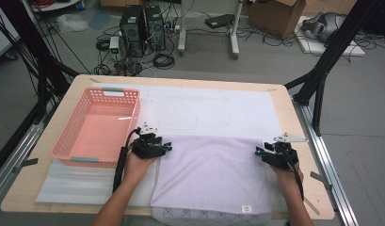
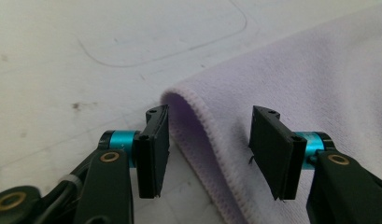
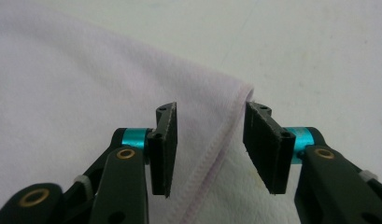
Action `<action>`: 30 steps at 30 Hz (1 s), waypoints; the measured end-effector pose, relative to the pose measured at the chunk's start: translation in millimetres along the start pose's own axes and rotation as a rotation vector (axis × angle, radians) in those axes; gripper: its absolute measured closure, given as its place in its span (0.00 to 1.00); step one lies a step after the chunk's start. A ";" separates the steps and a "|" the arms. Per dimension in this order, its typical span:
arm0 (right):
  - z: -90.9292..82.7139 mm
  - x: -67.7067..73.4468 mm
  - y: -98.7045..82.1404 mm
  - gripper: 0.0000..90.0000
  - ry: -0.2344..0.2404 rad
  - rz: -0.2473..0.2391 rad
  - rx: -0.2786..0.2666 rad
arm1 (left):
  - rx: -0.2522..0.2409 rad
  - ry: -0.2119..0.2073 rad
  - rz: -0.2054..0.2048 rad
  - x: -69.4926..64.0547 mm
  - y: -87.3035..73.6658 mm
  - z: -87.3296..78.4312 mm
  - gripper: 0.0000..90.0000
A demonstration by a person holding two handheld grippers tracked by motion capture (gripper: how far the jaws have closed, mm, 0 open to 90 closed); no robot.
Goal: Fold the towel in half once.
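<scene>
Towel: a pale lilac towel (image 1: 211, 172) lies folded on the desk (image 1: 293, 122), lower middle of the high view, its near edge hanging over the desk's front edge; a small white label sits near its lower right corner.
Left hand-held gripper: at the towel's upper left corner in the high view (image 1: 167, 147). In the left gripper view (image 2: 209, 154) the jaws stand apart, narrow to middling, and the towel's doubled, stitched edge (image 2: 212, 140) runs between them with a gap on each side; the pads do not press it.
Right hand-held gripper: at the towel's upper right corner in the high view (image 1: 259, 151). In the right gripper view (image 3: 209, 147) the jaws are likewise parted, with the hemmed edge (image 3: 226, 135) between them, untouched.
High view alone: a pink basket (image 1: 75, 141) in the left middle of the frame, just beside the left hand-held gripper; a white mat (image 1: 204, 108) under the towel.
Gripper views alone: the folded layers and hem stitching, and faint stains and a drawn outline on the white mat (image 2: 86, 70).
</scene>
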State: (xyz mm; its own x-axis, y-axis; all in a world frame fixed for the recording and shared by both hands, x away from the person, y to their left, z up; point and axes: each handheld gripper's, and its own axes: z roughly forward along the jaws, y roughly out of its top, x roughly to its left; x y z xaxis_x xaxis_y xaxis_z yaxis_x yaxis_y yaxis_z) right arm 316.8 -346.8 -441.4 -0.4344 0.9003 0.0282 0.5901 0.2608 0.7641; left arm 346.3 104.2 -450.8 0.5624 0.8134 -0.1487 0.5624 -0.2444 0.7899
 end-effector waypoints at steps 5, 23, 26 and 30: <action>1.8 -2.4 -6.0 0.60 0.029 0.027 0.037 | 0.006 -0.029 0.076 -5.4 -0.9 1.2 0.92; 8.9 -14.3 8.9 0.97 0.041 0.051 -0.054 | -0.100 0.075 -0.014 7.8 35.0 -2.1 0.95; 13.9 -18.2 20.5 0.97 0.033 0.051 -0.077 | -0.112 0.092 -0.024 15.8 45.7 3.6 0.95; 23.7 -24.4 42.2 0.97 0.014 0.042 -0.080 | -0.134 0.100 -0.030 25.8 58.7 12.2 0.95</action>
State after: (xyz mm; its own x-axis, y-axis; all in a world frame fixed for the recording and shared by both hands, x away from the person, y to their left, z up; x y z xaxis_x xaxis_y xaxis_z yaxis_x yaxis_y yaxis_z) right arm 368.5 -349.4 -425.1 -0.4205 0.9046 0.0700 0.5516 0.1937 0.8113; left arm 401.2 104.4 -415.6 0.4800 0.8692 -0.1188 0.4887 -0.1524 0.8590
